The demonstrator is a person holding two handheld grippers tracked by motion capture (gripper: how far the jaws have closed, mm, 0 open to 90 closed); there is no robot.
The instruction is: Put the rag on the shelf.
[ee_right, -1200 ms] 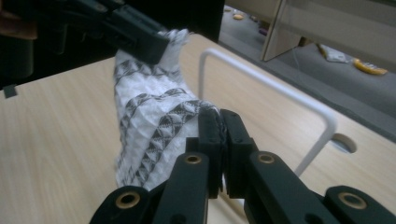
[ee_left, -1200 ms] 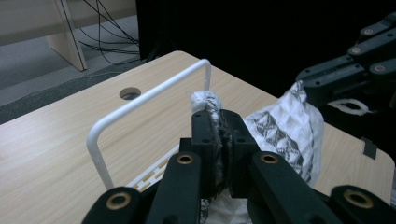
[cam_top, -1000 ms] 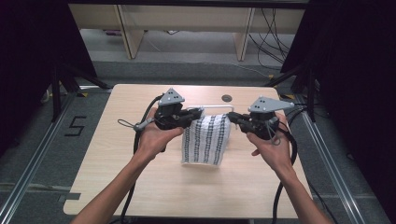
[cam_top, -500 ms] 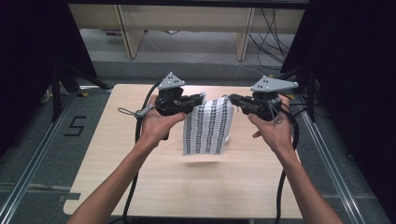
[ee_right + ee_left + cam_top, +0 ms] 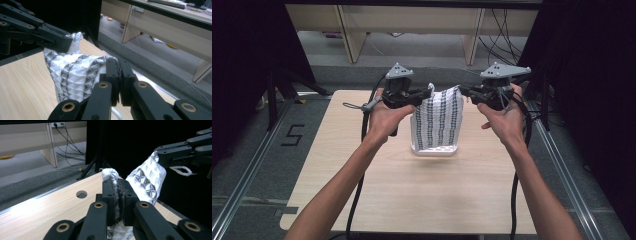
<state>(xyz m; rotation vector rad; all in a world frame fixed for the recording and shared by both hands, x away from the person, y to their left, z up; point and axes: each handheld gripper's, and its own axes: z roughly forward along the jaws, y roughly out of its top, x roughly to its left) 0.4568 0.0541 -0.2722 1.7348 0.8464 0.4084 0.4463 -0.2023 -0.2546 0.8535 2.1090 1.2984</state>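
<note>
A patterned cloth (image 5: 437, 120) hangs above the table (image 5: 337, 165), its lower edge just off the wood — whether it touches is hard to tell. The left gripper (image 5: 424, 93) and right gripper (image 5: 463, 91) each pinch a top corner, jaws clamped tight on fabric.

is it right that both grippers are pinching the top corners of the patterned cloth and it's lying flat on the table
Not quite. Both the left gripper and the right gripper do pinch the top corners of the patterned cloth, but it is not lying flat: the high view shows it hanging upright between them, its lower edge just above the table.
</note>
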